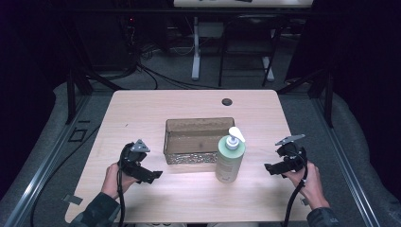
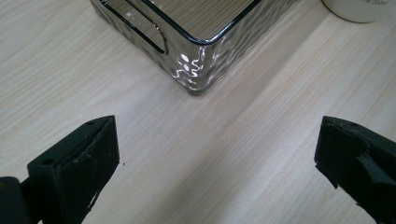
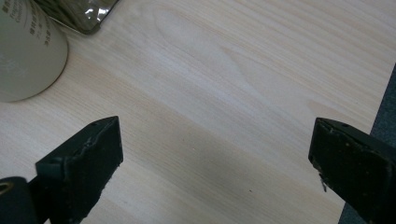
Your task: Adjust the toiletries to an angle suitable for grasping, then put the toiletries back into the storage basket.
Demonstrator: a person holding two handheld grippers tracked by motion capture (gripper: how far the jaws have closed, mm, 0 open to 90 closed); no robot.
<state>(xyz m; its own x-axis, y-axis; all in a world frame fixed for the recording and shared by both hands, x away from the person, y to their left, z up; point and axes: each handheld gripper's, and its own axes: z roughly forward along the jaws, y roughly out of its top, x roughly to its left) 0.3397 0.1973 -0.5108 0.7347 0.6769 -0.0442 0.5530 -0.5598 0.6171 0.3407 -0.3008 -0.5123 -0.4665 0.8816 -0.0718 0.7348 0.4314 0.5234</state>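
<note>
Both claws, left (image 1: 152,175) and right (image 1: 270,168), spread wide, flanking pump bottle (image 1: 230,156).

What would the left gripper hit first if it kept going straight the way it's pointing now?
Probably the near corner of the clear rippled glass tray. The left gripper is open, with bare wooden table between its jaws and that corner straight ahead. Depth is uncertain.

The desk (image 1: 142,113) is seen to be of pale wood-grain laminate, smooth and matt. The tray (image 2: 196,70) is made of clear, smoky plastic or glass with a rippled, glossy wall and a dark rim. The pump bottle (image 1: 230,161) is seen as pale green matt plastic with a white pump. The pads (image 2: 88,158) of the left claw (image 2: 215,163) and those of the right claw (image 3: 215,163) are of black matt material, scuffed at the edges.
</note>
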